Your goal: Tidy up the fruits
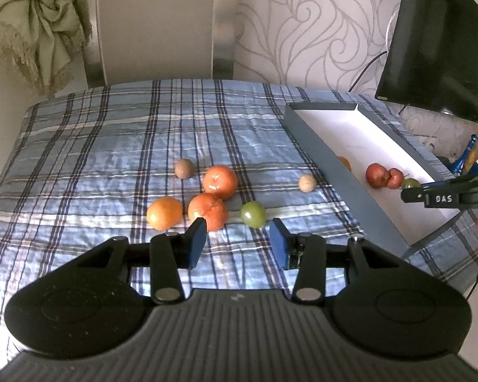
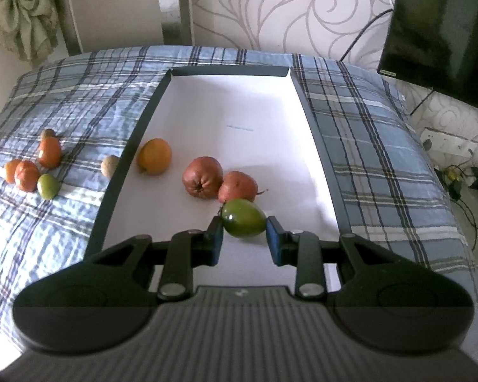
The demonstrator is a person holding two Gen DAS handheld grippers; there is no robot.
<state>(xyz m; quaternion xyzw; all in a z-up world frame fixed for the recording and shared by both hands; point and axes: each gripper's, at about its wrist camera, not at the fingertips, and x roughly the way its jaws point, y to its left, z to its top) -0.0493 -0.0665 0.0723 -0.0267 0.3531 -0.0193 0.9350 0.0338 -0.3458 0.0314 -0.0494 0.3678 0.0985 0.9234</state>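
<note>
Placement of a green fruit (image 2: pixel 243 218) into the box (image 2: pixel 315 146) is judged to be the step in hand. The fruit is gripped between the blue pads of the right gripper (image 2: pixel 243 234), low over the white floor near the box's front edge, just beside two russet fruits (image 2: pixel 202 176). A gentle lowering is advised before release, so that the smooth oval fruit is not sent rolling against its neighbours. An orange fruit (image 2: pixel 154 156) lies by the box's left wall.

The left gripper (image 1: pixel 237 238) is held with jaws apart and nothing between them, over the wrinkled plaid cloth (image 1: pixel 111 146). Near the cloth's front edge, a cluster of rounded orange fruits (image 1: pixel 220 182), a second green fruit (image 1: pixel 253 214) and two matte tan ones (image 1: pixel 184 168) is noted.
</note>
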